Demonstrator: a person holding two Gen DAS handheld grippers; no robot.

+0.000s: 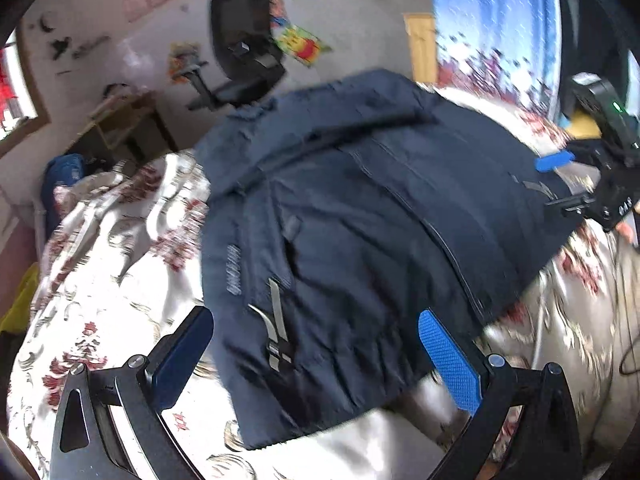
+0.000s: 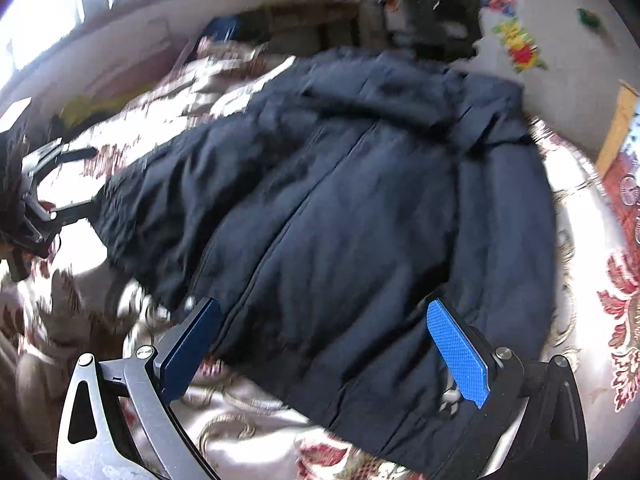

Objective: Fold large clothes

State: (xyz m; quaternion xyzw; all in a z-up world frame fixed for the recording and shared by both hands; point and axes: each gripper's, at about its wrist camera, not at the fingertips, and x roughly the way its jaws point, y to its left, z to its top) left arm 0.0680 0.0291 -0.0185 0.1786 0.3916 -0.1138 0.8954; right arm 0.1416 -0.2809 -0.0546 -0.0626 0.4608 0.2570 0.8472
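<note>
left gripper (image 1: 316,356): jaws standing spread wide, nothing between the blue pads (image 1: 450,364), hovering over the near hem of the jacket; also showing at the left edge of the right wrist view (image 2: 74,182), fingers parted, just beside a sleeve end.

right gripper (image 2: 324,352): jaws likewise standing apart, released, hanging over the lower hem near the zip line; also showing at the right edge of the left wrist view (image 1: 560,182), one blue pad lying against the jacket's side, contact not certain through the blur.

dark navy jacket (image 1: 360,220): lying front-up and spread flat on the bed, zip (image 2: 280,240) running closed down the middle, collar and hood bunching at the far end, a grey strap with buckle (image 1: 276,328) lying near the hem.

floral bedspread (image 1: 120,280): cream with red and tan pattern, lying wrinkled beneath the jacket.

black office chair (image 1: 244,52): standing beyond the bed against a pale wall with coloured stickers (image 1: 302,44).

blue curtain (image 1: 492,20): hanging at far right.

wooden shelf (image 1: 120,124): standing at far left.
</note>
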